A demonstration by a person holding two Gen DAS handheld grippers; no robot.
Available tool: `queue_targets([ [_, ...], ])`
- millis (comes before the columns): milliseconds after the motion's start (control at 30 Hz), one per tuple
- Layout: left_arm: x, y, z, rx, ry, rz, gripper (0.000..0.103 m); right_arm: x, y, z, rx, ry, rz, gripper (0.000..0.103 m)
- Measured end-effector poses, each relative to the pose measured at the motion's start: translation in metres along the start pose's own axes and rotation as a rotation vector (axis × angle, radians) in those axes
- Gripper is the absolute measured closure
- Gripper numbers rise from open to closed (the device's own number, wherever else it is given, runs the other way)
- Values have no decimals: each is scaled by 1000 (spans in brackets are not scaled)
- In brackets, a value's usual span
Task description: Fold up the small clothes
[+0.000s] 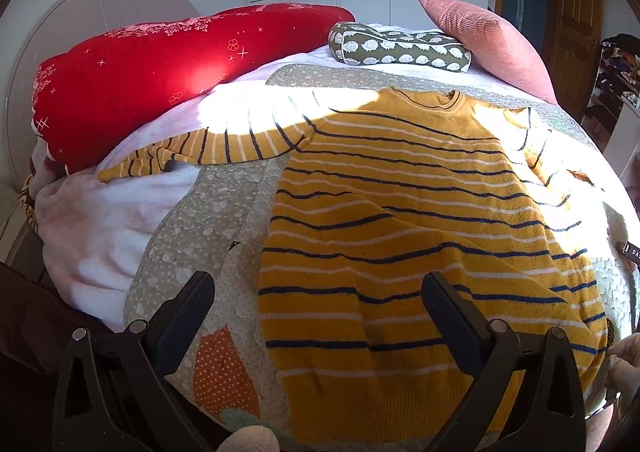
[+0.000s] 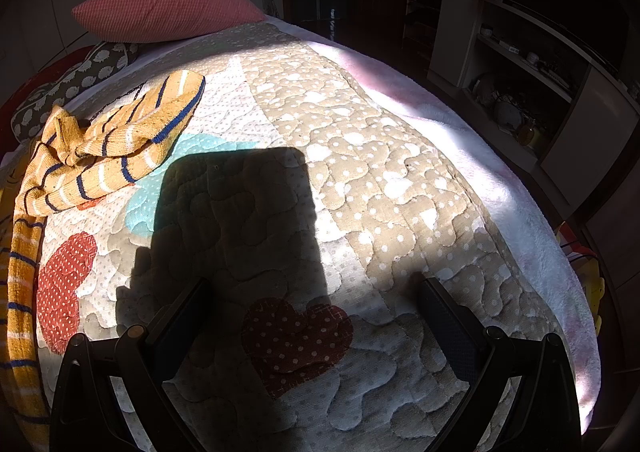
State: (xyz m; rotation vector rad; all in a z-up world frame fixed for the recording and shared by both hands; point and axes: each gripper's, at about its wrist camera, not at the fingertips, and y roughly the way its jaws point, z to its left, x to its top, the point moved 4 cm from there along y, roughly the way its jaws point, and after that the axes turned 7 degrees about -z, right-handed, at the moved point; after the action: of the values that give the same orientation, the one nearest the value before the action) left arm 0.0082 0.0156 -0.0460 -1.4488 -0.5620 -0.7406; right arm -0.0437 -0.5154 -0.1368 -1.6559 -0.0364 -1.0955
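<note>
A small yellow sweater [image 1: 404, 220] with navy and white stripes lies spread flat on the quilted bed cover [image 1: 216, 212], neck away from me. Its left sleeve [image 1: 208, 148] stretches out to the left. Its right sleeve lies crumpled, seen in the right wrist view [image 2: 108, 148], with the sweater's edge along that view's left side. My left gripper [image 1: 318, 292] is open and empty, hovering over the sweater's lower hem area. My right gripper [image 2: 316, 300] is open and empty over bare quilt to the right of the sweater.
A red duvet [image 1: 160, 72], a patterned bolster [image 1: 400, 48] and a pink cushion [image 1: 488, 40] lie at the bed's far side. A white fleece blanket [image 2: 500, 172] borders the quilt. Shelves with clutter [image 2: 520, 72] stand right of the bed.
</note>
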Motion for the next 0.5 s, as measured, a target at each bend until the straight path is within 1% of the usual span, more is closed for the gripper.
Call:
queue_targets([
  [67,-2,1,-3,-15,1,3,0,0,0,0,0,0,0,0],
  [200,-2,4,-14,-16,23,-3,0,0,0,0,0,0,0,0],
  [367,-7,15,-44,-62,64,29,0,0,0,0,0,0,0,0],
  [500,-12,27,-66,-78,113,36,0,0,0,1,-8,-7,0,0],
])
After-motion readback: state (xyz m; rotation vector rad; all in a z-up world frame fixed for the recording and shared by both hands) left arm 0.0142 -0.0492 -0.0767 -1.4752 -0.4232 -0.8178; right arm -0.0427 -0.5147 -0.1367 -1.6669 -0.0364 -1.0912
